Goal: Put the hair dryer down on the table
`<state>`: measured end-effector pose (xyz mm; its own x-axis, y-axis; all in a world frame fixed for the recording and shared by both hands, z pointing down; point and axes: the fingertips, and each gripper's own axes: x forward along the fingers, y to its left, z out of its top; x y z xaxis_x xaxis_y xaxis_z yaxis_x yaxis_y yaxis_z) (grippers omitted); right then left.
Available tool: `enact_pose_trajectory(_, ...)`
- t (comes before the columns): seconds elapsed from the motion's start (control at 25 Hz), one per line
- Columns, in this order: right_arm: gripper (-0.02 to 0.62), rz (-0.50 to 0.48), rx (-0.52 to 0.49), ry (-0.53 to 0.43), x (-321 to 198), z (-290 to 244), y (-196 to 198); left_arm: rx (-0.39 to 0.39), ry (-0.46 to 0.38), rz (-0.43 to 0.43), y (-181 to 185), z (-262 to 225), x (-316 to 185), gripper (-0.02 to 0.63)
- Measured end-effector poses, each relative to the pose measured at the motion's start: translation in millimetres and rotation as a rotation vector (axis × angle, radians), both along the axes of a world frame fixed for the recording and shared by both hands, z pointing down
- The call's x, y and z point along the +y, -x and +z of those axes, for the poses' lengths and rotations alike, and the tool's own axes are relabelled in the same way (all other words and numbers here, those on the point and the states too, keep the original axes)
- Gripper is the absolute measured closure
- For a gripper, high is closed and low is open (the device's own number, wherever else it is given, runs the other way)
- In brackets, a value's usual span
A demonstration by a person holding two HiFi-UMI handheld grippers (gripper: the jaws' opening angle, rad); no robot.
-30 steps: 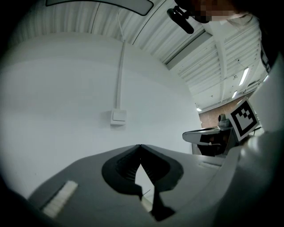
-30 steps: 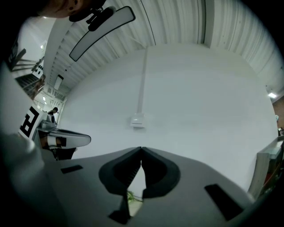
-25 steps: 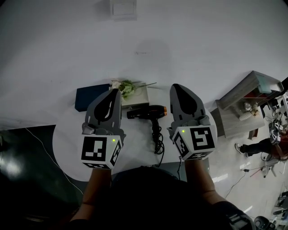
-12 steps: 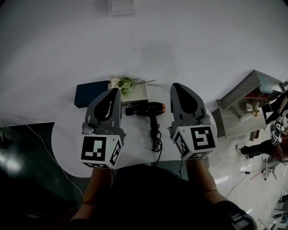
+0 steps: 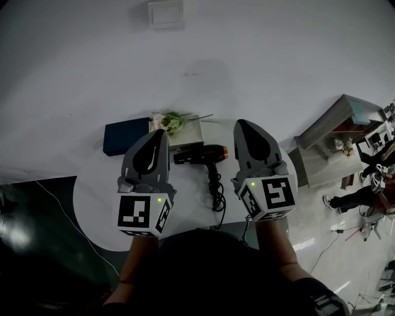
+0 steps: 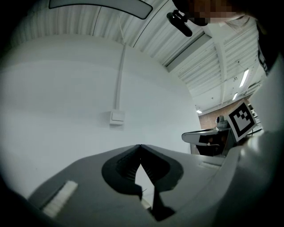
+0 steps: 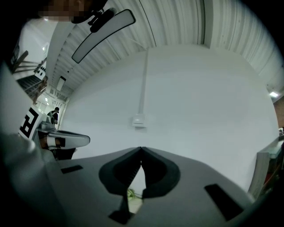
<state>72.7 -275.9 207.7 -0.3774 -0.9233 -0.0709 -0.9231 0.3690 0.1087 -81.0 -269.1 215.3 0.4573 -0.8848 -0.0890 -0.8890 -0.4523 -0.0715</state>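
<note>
A black hair dryer point(image 5: 200, 153) with an orange ring lies on its side on the round white table point(image 5: 92, 197), its black cord point(image 5: 216, 191) coiled toward me. My left gripper point(image 5: 162, 131) is held above the table just left of the dryer, shut and empty. To the right of the dryer my right gripper point(image 5: 239, 122) hovers, also shut with nothing in it. In both gripper views the jaw tips meet, left gripper point(image 6: 140, 146) and right gripper point(image 7: 141, 148), pointing at the white wall.
A dark blue box point(image 5: 123, 134) and a pale box point(image 5: 185, 133) with a flower sprig point(image 5: 173, 120) lie at the table's far edge. A grey shelf unit point(image 5: 336, 139) stands on the right, with a person point(image 5: 361, 194) beyond it. A wall switch point(image 5: 165, 13) is on the wall.
The left gripper has drawn back slightly toward me and to the right. The dryer lies where it was; the view shifted a little.
</note>
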Motion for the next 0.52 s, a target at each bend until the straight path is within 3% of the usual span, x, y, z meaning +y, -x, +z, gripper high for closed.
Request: enact_pose_trajectory(0.52, 0.581, 0.064, -0.013, 0.008, 6, 20, 17, 0.021, 0.002, 0.034, 19, 13, 0, 0.594)
